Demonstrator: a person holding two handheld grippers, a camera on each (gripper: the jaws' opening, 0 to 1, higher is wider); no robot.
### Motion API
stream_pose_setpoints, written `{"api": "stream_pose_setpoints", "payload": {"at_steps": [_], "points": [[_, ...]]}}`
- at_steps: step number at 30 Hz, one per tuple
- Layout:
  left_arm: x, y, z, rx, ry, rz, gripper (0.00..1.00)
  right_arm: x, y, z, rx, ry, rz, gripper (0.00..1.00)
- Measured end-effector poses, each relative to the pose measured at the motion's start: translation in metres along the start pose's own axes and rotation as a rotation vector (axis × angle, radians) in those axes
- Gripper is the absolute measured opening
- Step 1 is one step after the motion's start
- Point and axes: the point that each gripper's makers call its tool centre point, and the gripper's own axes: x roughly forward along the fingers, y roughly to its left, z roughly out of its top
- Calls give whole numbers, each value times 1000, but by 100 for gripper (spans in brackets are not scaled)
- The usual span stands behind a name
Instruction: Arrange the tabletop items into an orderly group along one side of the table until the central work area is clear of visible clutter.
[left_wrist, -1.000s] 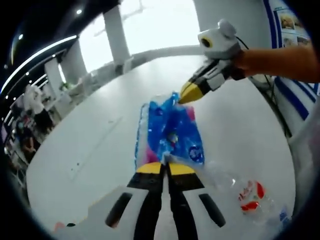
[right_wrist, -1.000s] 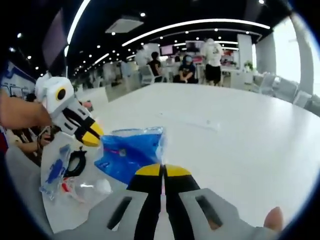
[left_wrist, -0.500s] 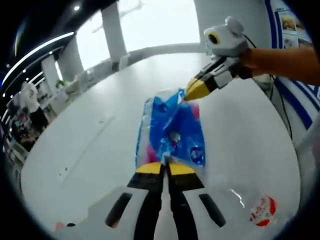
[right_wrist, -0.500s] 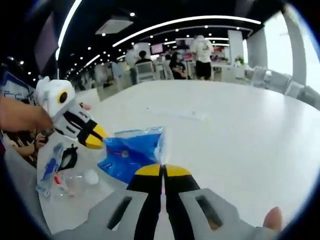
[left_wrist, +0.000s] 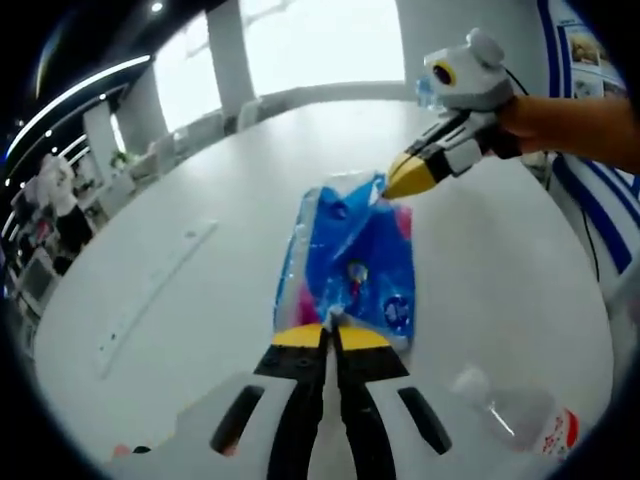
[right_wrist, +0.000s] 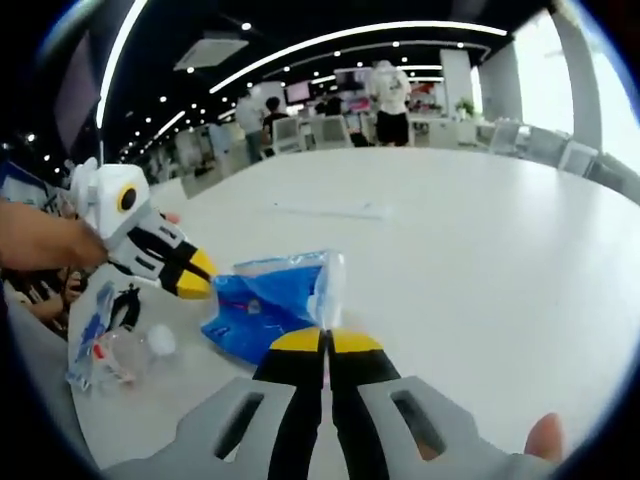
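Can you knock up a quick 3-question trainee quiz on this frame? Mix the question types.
1. True or false: both grippers grip the blue plastic pack at opposite ends.
2. Multiple choice: in the left gripper view, the clear plastic bottle lies
A. on top of the pack
B. on the table, apart from the pack
C. between the left gripper's fingers
3. Fill in: in the right gripper view, the long thin item lying on the table beyond the pack looks like a ____.

Key
1. True: the left gripper pinches the near end, the right gripper the far corner.
2. B
3. ruler (clear, flat; too small for certainty)
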Motion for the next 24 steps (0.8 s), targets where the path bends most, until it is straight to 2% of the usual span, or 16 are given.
{"api": "stream_pose_setpoints", "payload": {"at_steps": [19,24], "points": [[14,9,6,-4,-13,22,2,4,-11,-14,45,21,-22,3],[14,13,7,-3,-15,32,6,5,-11,-19,54,46,-25,8]]}}
